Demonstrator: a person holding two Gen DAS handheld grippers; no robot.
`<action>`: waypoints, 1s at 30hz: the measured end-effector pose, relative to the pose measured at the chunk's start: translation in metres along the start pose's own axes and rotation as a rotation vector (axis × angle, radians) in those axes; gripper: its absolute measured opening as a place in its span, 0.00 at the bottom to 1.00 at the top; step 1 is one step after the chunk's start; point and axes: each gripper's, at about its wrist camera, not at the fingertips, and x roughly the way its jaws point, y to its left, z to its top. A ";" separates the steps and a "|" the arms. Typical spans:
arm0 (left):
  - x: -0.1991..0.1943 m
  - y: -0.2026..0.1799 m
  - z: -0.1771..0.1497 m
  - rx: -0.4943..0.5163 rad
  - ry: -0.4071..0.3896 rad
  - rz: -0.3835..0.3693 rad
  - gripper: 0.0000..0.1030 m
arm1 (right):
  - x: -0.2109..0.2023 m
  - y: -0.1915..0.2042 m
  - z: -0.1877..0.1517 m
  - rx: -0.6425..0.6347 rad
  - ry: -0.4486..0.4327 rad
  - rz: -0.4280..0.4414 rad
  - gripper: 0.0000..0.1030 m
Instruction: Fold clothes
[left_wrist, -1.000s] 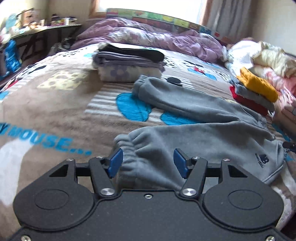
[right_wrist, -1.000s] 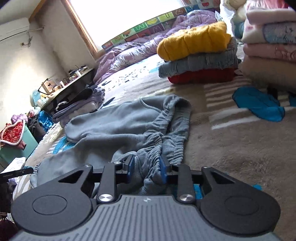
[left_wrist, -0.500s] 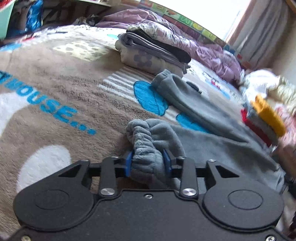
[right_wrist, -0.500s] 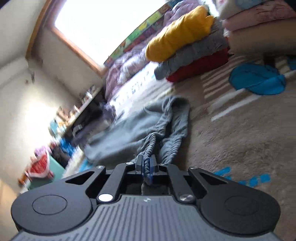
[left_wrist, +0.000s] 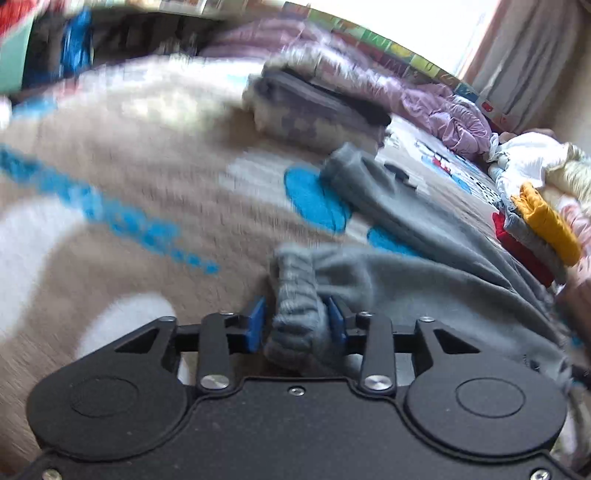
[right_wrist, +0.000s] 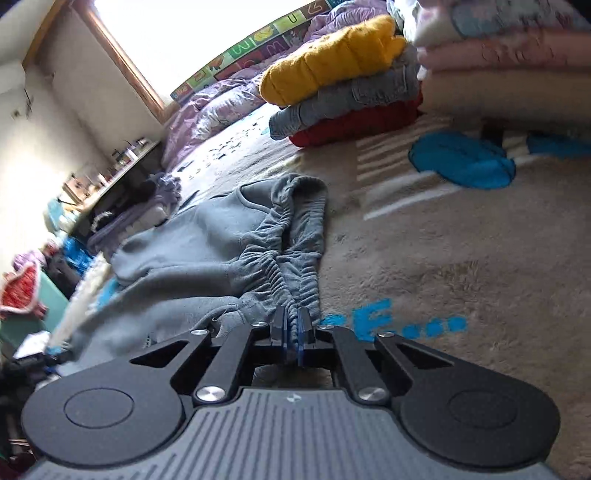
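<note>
Grey sweatpants (left_wrist: 424, 273) lie spread on the brown printed blanket (left_wrist: 110, 166). My left gripper (left_wrist: 295, 323) is shut on the elastic cuff (left_wrist: 295, 288) of one leg. The other leg (left_wrist: 376, 192) lies stretched out farther back. In the right wrist view, my right gripper (right_wrist: 291, 332) is shut tight on the gathered waistband (right_wrist: 284, 266) of the sweatpants (right_wrist: 192, 236), near the blanket (right_wrist: 443, 258).
A folded stack with a yellow, a grey and a red garment (right_wrist: 343, 81) stands at the right, and it also shows in the left wrist view (left_wrist: 535, 229). Another folded pile (left_wrist: 314, 103) sits at the back. A purple quilt (left_wrist: 424, 103) lies by the window.
My left gripper closed on the leg cuff and lifted it, and its view is blurred by motion. My right gripper closed fully on the waistband and shifted slightly.
</note>
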 end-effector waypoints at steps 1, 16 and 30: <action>-0.007 -0.003 0.001 0.027 -0.034 0.015 0.40 | -0.002 0.005 -0.001 -0.032 0.003 -0.032 0.08; 0.012 -0.041 -0.011 0.197 -0.083 -0.083 0.40 | 0.029 0.117 -0.013 -0.479 -0.062 -0.042 0.11; 0.017 -0.039 -0.015 0.233 -0.010 -0.069 0.50 | 0.005 0.084 -0.061 -0.379 -0.039 -0.023 0.11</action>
